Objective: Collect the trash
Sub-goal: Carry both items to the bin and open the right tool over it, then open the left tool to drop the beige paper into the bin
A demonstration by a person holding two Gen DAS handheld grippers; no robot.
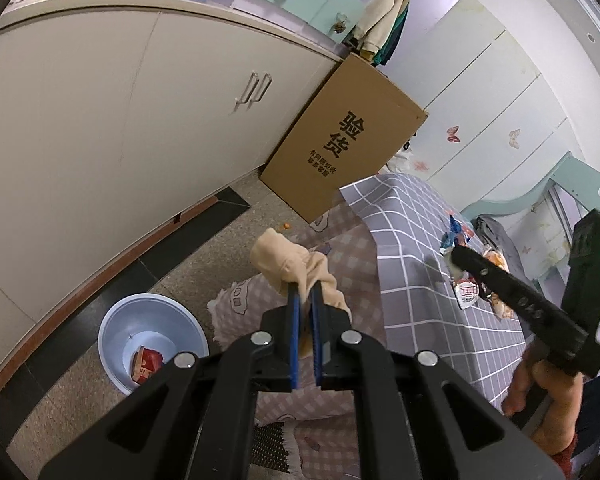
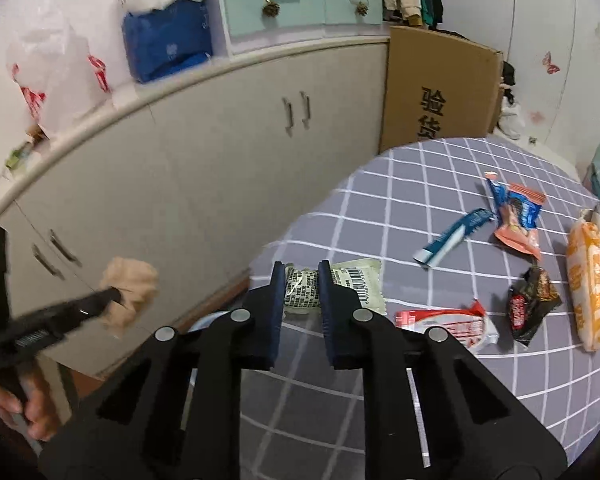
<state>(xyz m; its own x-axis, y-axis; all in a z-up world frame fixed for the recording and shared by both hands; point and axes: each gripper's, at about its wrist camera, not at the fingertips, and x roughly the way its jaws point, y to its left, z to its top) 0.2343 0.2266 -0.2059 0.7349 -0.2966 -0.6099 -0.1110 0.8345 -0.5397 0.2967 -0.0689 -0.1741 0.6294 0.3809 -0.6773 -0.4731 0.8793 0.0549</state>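
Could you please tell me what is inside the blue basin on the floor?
Inside the blue basin lies one red and white wrapper. The left tool's arm covers the basin's near rim, so anything there is hidden.

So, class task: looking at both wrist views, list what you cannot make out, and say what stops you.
- Blue basin: left wrist view, the left gripper cuts off its near rim and part of the red packet inside.
- Beige crumpled wad: right wrist view, motion-blurred.
- Pale green wrapper: the right gripper covers its middle.
- Orange crumb on the floor: too small to identify.
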